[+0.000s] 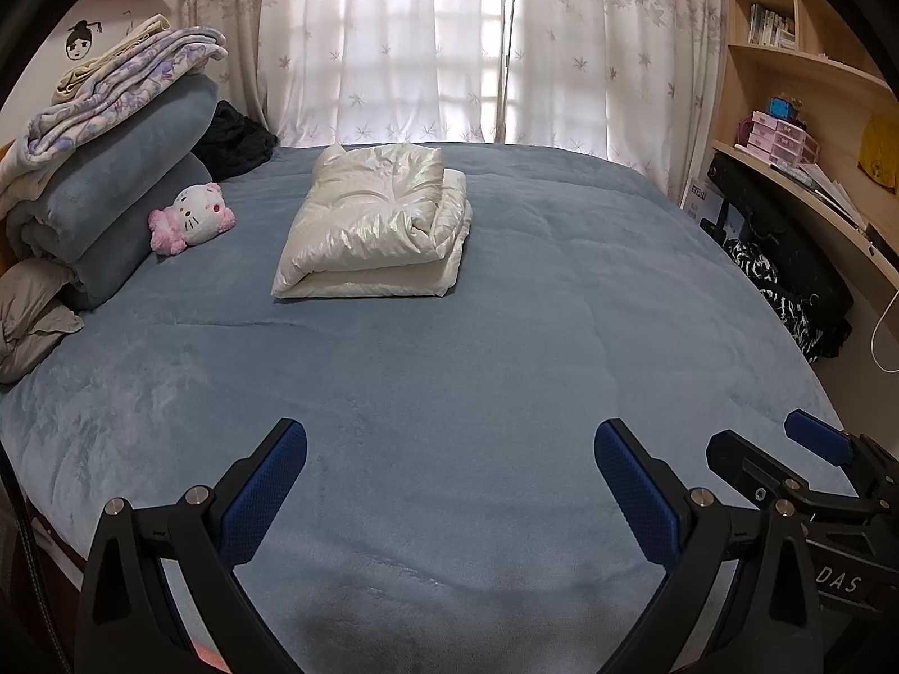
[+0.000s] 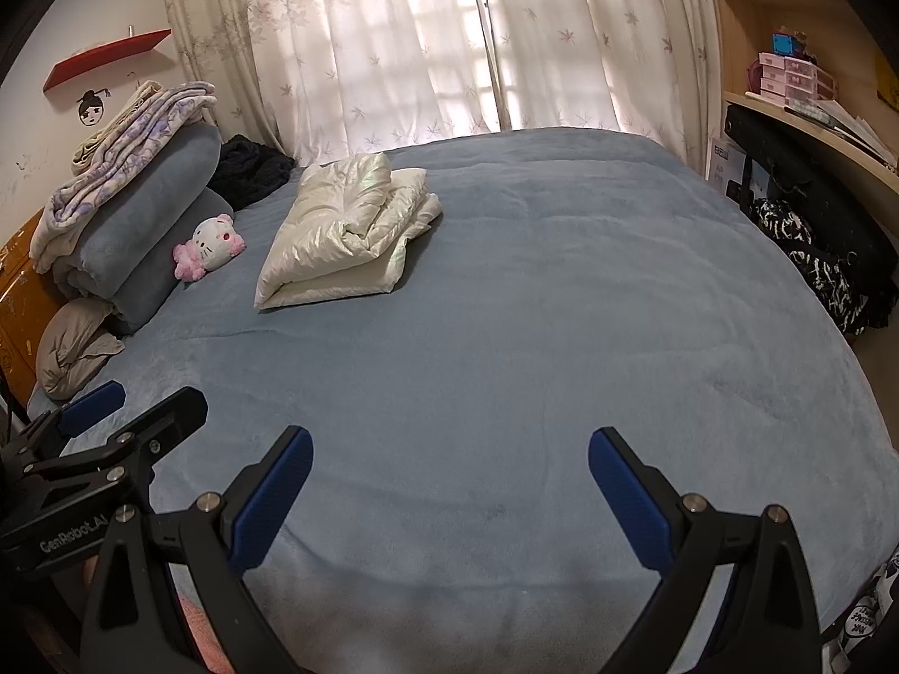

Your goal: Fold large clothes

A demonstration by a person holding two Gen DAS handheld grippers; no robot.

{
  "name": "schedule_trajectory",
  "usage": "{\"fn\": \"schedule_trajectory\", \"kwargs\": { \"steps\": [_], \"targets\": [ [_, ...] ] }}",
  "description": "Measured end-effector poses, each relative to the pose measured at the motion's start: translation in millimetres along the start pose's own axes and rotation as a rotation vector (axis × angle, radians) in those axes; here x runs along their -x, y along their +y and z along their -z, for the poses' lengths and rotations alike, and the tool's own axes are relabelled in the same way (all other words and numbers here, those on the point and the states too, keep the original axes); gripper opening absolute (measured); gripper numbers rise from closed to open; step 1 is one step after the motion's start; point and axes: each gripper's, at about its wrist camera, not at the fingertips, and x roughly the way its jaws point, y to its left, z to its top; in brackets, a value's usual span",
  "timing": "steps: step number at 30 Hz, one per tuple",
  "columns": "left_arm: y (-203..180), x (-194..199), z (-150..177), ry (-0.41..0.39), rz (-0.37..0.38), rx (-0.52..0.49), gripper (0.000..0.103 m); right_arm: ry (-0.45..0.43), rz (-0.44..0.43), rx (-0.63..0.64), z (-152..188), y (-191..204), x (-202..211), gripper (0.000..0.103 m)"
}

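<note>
With both the left gripper (image 1: 450, 497) and right gripper (image 2: 450, 500) spread wide and empty over the bed (image 1: 505, 365), we judge the cream jacket (image 1: 373, 222), at 12 o'clock, already folded; next move: withdraw or fetch another garment.

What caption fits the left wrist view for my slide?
Open left hand-held gripper hovers over the blue bed; folded cream jacket lies ahead, untouched.

black claw (image 1: 449, 483) arms, blue textured pads (image 1: 264, 491), silver screws.
</note>
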Motion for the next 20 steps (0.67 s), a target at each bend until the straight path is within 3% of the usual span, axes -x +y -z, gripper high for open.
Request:
{"fn": "schedule_trajectory", "kwargs": {
  "steps": [20],
  "targets": [
    [1.4,-4.6,2.4,0.015,0.003,-0.003,0.101,0.009,0.005,-0.004,2.5,1.5,-4.4,0.099]
  ]
}}
